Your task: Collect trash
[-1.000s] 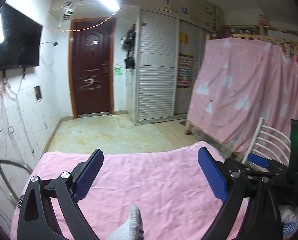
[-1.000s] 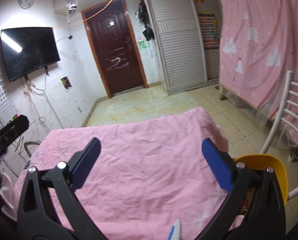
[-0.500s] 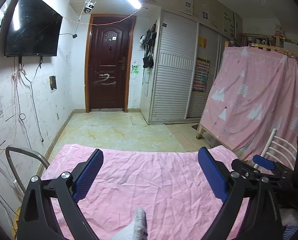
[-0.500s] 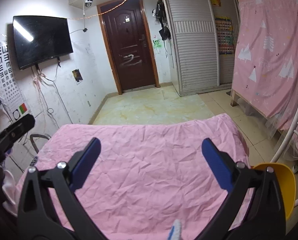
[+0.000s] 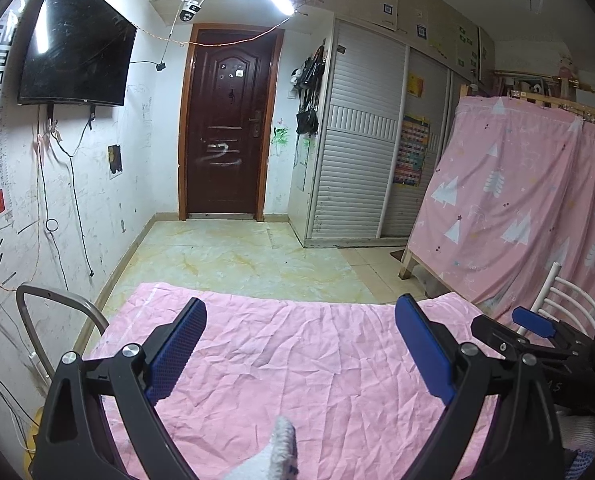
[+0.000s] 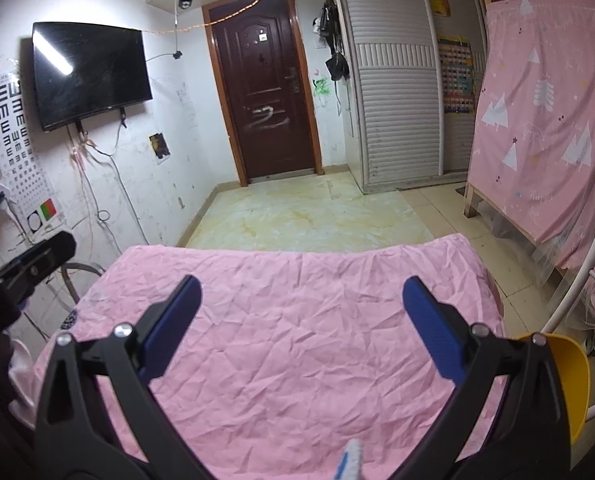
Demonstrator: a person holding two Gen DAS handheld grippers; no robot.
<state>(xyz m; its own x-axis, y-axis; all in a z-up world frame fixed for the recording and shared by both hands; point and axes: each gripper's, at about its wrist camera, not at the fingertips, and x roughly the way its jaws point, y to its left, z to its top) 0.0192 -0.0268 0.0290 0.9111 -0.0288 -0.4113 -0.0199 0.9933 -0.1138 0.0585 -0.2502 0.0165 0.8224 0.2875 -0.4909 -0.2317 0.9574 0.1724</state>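
- Trash is what I need, and my left wrist view shows none: the left gripper [image 5: 297, 344] hangs spread wide and empty over the wrinkled pink cloth covering the table [image 5: 297, 360], its blue ribbed pads [image 5: 177, 344] well apart with only bare fabric between them.
- At the right edge of that view I see the right gripper [image 5: 533, 322] level with mine, also above the cloth; a white knitted glove fingertip [image 5: 283, 446] pokes up at the bottom edge.
- A curved grey metal chair back [image 5: 57, 304] stands off the cloth's left edge, against the scribbled wall.
- From the right wrist view, the right gripper [image 6: 301, 320] is likewise fully spread and carries nothing; the cloth beneath and ahead of it is bare to its far edge.
- The left gripper [image 6: 29, 258] shows at that view's left margin, apart from mine.
- A round yellow plastic bin [image 6: 573, 376] sits just off the cloth's right edge, beside a white slatted chair [image 6: 577, 292]; it lies right of the right gripper, so I judge that hand nearer for any drop.
- Nothing in either view tells me which way the trash lies, so my next move would be to look for it.
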